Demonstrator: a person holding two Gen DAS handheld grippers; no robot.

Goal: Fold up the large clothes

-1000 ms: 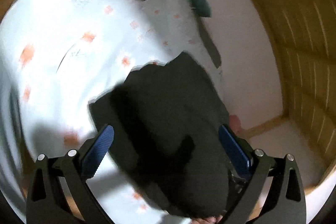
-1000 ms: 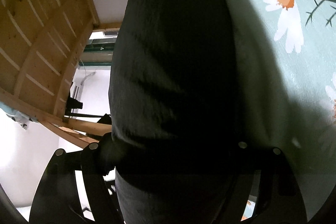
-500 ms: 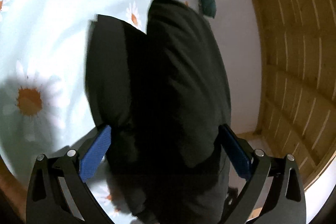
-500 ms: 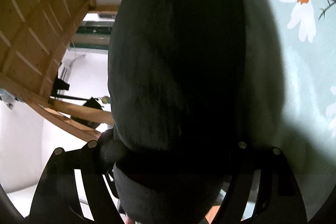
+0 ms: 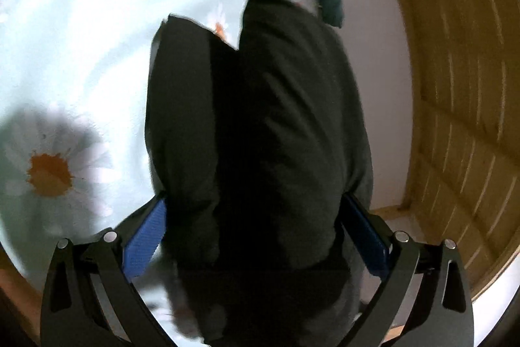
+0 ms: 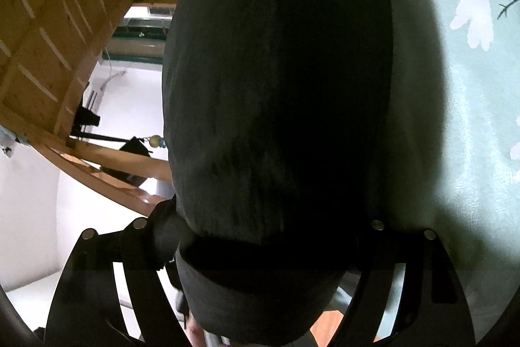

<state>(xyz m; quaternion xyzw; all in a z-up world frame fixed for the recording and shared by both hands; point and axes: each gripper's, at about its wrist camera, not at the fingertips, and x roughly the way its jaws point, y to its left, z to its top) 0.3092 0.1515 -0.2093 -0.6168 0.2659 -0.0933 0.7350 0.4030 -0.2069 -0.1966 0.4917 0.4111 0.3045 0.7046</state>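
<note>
Where garment hides right, left fingers show.

My left wrist camera looks forward along its fingers, very close over the dark garment, with the daisy sheet off to the tool's left and wood panelling to its right. My right wrist camera sits equally near the same garment, sheet to its right, panelling to its left.
</note>
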